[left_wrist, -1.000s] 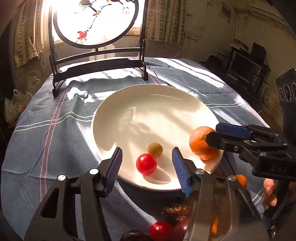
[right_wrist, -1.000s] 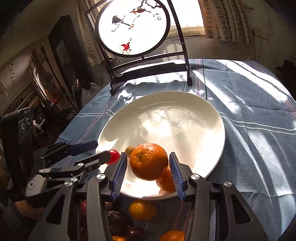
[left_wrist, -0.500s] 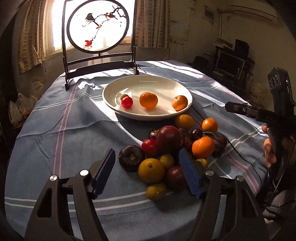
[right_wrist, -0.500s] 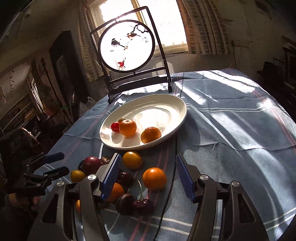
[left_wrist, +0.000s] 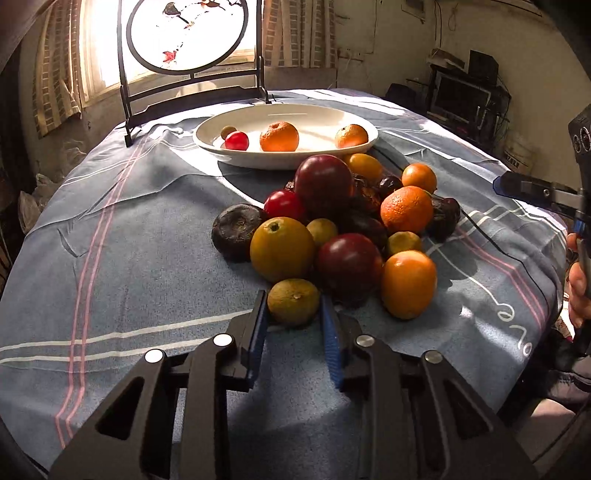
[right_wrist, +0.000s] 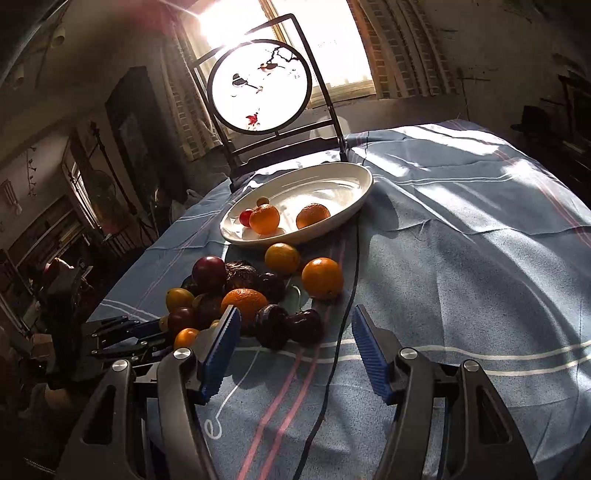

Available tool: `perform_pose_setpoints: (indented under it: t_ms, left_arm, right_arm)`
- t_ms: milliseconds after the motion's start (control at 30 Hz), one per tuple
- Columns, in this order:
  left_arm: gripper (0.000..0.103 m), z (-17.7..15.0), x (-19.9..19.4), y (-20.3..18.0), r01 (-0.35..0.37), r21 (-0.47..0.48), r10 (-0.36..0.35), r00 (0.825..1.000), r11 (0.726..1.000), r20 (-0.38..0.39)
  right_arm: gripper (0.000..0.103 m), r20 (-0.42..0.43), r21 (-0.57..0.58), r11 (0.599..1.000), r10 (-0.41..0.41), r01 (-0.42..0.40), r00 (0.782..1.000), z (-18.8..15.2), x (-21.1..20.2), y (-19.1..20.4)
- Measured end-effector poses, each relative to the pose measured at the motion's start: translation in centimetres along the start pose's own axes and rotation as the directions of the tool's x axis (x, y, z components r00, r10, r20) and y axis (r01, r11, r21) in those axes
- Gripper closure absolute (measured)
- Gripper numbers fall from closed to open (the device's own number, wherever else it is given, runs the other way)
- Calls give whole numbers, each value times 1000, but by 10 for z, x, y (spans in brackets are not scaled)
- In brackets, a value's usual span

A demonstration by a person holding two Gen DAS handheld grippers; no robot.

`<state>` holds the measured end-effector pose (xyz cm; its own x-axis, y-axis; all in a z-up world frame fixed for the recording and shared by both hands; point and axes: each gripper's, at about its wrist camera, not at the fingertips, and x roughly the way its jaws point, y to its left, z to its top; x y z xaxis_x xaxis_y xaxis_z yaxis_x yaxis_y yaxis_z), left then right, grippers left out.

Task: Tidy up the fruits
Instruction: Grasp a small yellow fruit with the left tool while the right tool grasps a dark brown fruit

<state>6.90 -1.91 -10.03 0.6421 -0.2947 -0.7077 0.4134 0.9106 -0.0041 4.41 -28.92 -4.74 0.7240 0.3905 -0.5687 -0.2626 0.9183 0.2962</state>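
A pile of oranges, plums and small fruits [left_wrist: 343, 221] lies on the blue tablecloth before a white plate [left_wrist: 236, 149]. The plate holds two oranges [left_wrist: 279, 136], a red tomato [left_wrist: 236, 140] and a small brown fruit. My left gripper [left_wrist: 294, 314] is closed around a small yellow-green citrus [left_wrist: 293, 301] at the near edge of the pile. My right gripper [right_wrist: 293, 334] is open and empty, low over the cloth just in front of two dark plums [right_wrist: 288, 325]. The plate also shows in the right wrist view [right_wrist: 354, 206].
A black stand with a round painted screen [left_wrist: 186, 33] stands behind the plate by the window. A black cable [right_wrist: 343, 295] runs across the cloth past the pile. The table edge drops off at the right, with shelves and electronics [left_wrist: 465, 96] beyond.
Both grippers drew back from the plate, leaving an orange and a tomato there. My left gripper then dropped to the pile and narrowed around the small citrus. My right gripper lowered toward the plums.
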Motion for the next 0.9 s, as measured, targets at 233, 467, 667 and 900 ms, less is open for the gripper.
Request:
perform_pose_setpoints:
  t_ms: [233,467,667,900]
  left_arm:
    - [77,-4,-25,0,42,-28,-41,998,999,45]
    - [77,-5,-38,5,65,-52,-62,996,996,65]
    - [77,-7,-33,5,87,-61,-83,995,994,56]
    - [77,-10,-31,7,93,-69,-89,995,993,49]
  right_arm:
    - [40,-72,-40,998,-56,54,996,-1,17,4]
    - [49,-119,-150,988,-57,38,991,-7,34,32]
    - [54,-122,-208,978,-41,15,992,-2,43,47]
    - [70,-202,-157,987,-52,20,978,3,68,33]
